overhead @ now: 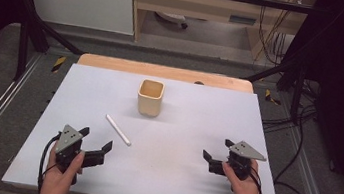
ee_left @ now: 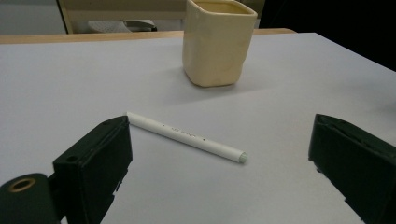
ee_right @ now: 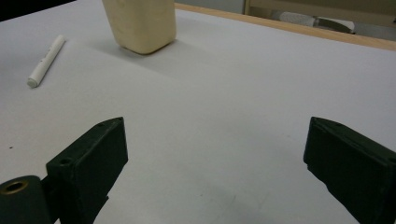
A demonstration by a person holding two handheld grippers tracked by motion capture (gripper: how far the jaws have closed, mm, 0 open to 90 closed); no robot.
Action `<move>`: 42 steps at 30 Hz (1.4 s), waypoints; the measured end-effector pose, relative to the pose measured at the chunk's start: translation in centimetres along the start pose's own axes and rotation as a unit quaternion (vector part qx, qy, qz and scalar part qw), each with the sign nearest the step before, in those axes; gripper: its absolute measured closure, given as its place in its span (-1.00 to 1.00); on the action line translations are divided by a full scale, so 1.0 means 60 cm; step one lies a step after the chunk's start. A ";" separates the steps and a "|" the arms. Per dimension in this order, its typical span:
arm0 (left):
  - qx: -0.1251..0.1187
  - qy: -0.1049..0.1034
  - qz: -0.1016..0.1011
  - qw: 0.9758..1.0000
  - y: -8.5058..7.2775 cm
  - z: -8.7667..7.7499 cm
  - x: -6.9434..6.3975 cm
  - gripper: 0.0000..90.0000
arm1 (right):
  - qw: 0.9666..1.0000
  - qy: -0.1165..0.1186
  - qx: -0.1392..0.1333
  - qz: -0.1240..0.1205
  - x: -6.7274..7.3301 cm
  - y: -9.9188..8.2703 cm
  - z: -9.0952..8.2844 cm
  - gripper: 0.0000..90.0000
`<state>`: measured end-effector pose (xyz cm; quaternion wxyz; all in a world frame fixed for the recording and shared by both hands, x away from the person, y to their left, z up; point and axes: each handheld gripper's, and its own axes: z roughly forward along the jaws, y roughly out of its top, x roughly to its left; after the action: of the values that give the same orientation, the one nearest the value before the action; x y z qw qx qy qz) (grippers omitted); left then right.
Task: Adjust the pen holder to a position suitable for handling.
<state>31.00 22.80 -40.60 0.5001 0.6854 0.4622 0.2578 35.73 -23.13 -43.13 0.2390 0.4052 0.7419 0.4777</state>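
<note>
High view, left to right: the left gripper rests at seven o'clock on the table, jaws wide and empty. The pen lies just beyond it, at six o'clock from the cup. The right gripper is equally spread and empty. Light, stiff and smooth, the pen would probably roll; mid-barrel looks the safest hold.

Left gripper held low near the white-covered counter's front left, jaws wide apart, empty. Right gripper near front right, jaws likewise spread, empty.
</note>
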 end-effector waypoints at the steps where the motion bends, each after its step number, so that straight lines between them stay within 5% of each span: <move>1: 0.000 0.000 0.000 1.000 0.000 0.000 0.001 -0.85 | 1.000 0.002 0.007 -0.008 0.004 0.000 0.003 -0.85; 13: 0.001 0.009 0.002 1.000 -0.001 -0.002 0.004 -0.85 | 0.992 0.061 0.082 -0.076 0.082 -0.001 0.038 -0.91; 30: 0.003 0.015 -0.002 1.000 -0.002 -0.003 0.011 -0.86 | 0.980 0.098 0.146 -0.094 0.142 0.017 0.077 -0.89; 42: 0.003 0.022 -0.006 1.000 -0.002 -0.005 0.015 -0.86 | 0.972 0.120 0.164 -0.116 0.187 0.041 0.114 -0.87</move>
<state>31.09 23.72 -40.70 0.4894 0.6784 0.4780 0.2679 35.44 -9.78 -43.48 0.1318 0.2896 0.8755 0.3636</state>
